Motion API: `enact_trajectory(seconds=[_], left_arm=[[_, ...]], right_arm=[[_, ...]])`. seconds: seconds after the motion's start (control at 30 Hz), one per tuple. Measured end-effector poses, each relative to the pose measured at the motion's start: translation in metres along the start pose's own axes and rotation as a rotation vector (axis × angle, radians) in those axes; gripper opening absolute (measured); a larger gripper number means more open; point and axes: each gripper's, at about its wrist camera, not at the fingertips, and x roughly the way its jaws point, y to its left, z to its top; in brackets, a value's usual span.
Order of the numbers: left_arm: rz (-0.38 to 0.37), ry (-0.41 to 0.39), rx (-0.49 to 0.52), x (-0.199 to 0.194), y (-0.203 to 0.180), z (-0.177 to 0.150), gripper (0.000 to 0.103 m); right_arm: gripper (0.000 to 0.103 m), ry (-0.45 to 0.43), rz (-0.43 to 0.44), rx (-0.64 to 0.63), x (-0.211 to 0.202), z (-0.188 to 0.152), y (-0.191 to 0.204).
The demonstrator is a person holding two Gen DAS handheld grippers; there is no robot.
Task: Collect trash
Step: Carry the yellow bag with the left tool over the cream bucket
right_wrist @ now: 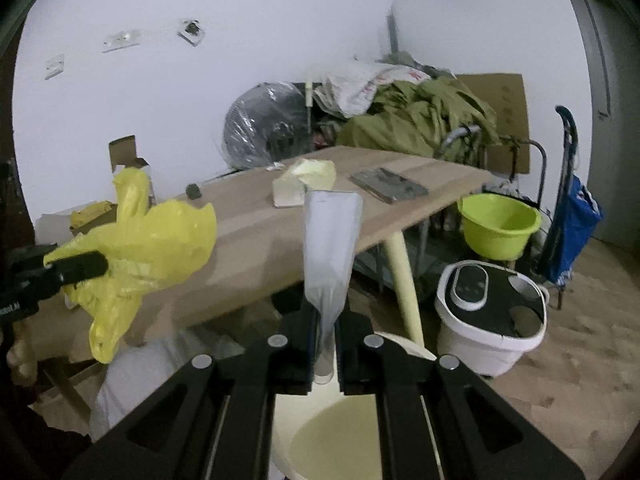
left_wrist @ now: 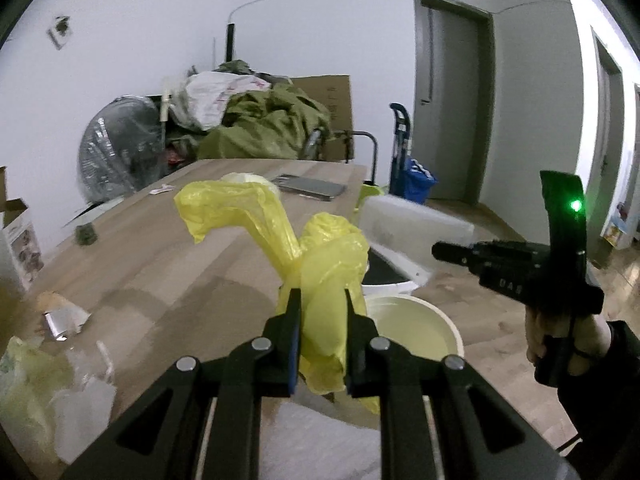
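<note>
My left gripper (left_wrist: 320, 300) is shut on a crumpled yellow plastic bag (left_wrist: 324, 256), held above the wooden table's right edge; the same yellow bag (right_wrist: 148, 248) hangs at the left of the right wrist view. My right gripper (right_wrist: 326, 312) is shut on a flat clear plastic pouch (right_wrist: 330, 240) that sticks up between its fingers. A cream round bin (left_wrist: 416, 332) stands on the floor just beyond the bag, and the cream bin (right_wrist: 340, 436) lies right under the pouch. In the left wrist view the right gripper's body shows side-on at the right, held by a hand (left_wrist: 560, 340).
The wooden table (left_wrist: 168, 256) carries scraps of wrapper and foil (left_wrist: 64, 320) at its near left, a pale bag and a grey slab (right_wrist: 388, 186) farther back. On the floor stand a white appliance (right_wrist: 492, 312), a green basin (right_wrist: 498, 224) and a blue trolley bag (right_wrist: 576, 224).
</note>
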Motion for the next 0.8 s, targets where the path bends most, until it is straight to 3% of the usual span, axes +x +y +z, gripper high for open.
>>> enact_trajectory(seconds=[0.4,0.5,0.53,0.57,0.8], left_arm=[[-0.097,0.038,0.052,0.032,-0.024,0.006,0.015],[-0.113,0.054,0.060,0.043,-0.028,0.007,0.015],[-0.116,0.063,0.063,0.046,-0.030,0.006,0.015],[-0.115,0.075,0.070,0.050,-0.031,0.006,0.015],[-0.146,0.125,0.096,0.073,-0.036,0.006,0.015]], right_arm=[[0.008,0.159,-0.055,0.058,0.007,-0.048,-0.023],[0.026,0.196,-0.069,0.067,0.013,-0.055,-0.027],[0.042,0.200,-0.074,0.070,0.014,-0.055,-0.029],[0.051,0.199,-0.075,0.074,0.014,-0.056,-0.030],[0.052,0.190,-0.102,0.117,0.015,-0.057,-0.042]])
